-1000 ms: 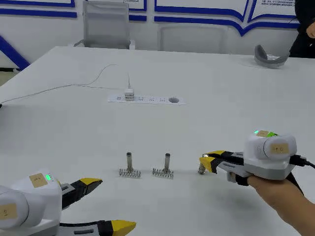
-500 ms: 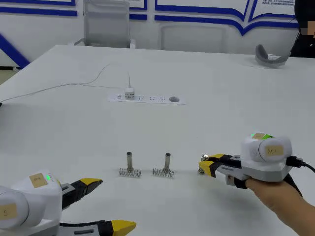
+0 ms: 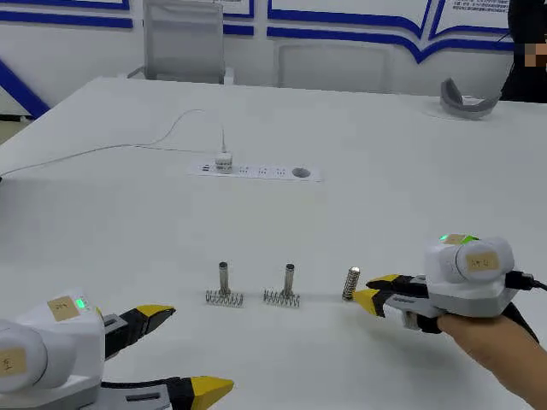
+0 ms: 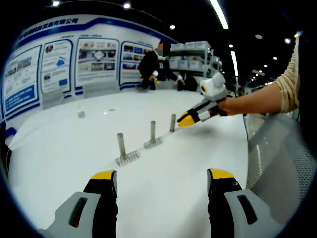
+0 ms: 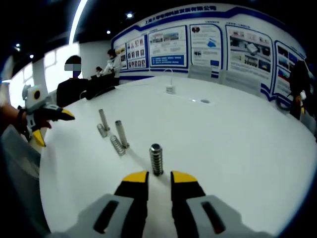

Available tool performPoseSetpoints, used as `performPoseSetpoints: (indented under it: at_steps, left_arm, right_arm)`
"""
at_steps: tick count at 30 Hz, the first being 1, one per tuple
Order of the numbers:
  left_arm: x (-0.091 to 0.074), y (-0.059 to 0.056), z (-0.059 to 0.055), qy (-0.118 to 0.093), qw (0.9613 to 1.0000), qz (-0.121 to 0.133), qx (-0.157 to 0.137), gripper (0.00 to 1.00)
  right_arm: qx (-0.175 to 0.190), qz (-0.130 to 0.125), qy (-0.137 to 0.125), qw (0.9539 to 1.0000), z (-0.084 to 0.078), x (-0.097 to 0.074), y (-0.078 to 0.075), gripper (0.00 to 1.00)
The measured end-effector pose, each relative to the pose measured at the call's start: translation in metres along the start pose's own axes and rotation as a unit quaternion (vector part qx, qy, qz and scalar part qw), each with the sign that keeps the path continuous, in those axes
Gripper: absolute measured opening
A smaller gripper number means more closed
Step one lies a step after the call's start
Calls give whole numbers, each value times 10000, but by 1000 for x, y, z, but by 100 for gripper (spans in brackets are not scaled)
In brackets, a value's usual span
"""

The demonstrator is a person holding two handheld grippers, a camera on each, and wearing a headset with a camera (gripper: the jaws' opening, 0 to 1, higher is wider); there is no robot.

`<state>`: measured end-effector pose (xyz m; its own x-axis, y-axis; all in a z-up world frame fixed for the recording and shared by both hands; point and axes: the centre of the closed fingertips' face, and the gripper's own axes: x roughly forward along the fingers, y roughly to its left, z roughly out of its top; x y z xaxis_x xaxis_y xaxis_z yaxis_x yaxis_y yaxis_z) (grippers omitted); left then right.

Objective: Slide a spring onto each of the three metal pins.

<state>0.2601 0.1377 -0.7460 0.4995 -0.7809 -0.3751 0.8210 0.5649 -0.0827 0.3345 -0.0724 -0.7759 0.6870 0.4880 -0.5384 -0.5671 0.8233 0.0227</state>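
Right claw (image 5: 159, 179) is seen narrowly parted, empty, just short of spring-sleeved pin (image 5: 156, 158); coils resolved plainly in right gripper view. Left claw (image 4: 161, 178) spread wide, empty.

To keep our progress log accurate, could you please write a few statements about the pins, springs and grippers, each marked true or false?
1. The left gripper is wide open and empty. True.
2. All three pins carry a spring. False: the pin nearest the right gripper carries one, but the left spring and middle spring lie on the table at their pins' bases.
3. The right gripper grips that pin. False: its fingers are empty and apart from it.
4. A power strip lies beyond the pins. True.
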Motion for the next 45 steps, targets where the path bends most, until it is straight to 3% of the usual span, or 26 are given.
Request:
performPoseSetpoints:
  at_steps: [11,19,34,45]
  left_arm:
    - [1,0,2,-28,10000,-31,16,75]
    - [2,-1,2,-33,10000,-58,39,75]
    - [1,-1,1,-17,10000,-33,31,75]
    - [2,-3,-1,17,10000,-50,14,75]
  right_arm:
    - [-265,433,237,9984,-2,-8,33,20]
    - [-530,700,234,9959,6,-1,57,20]
    - [-766,915,208,9926,20,23,74,20]
    - [-848,980,235,9913,28,45,77,20]
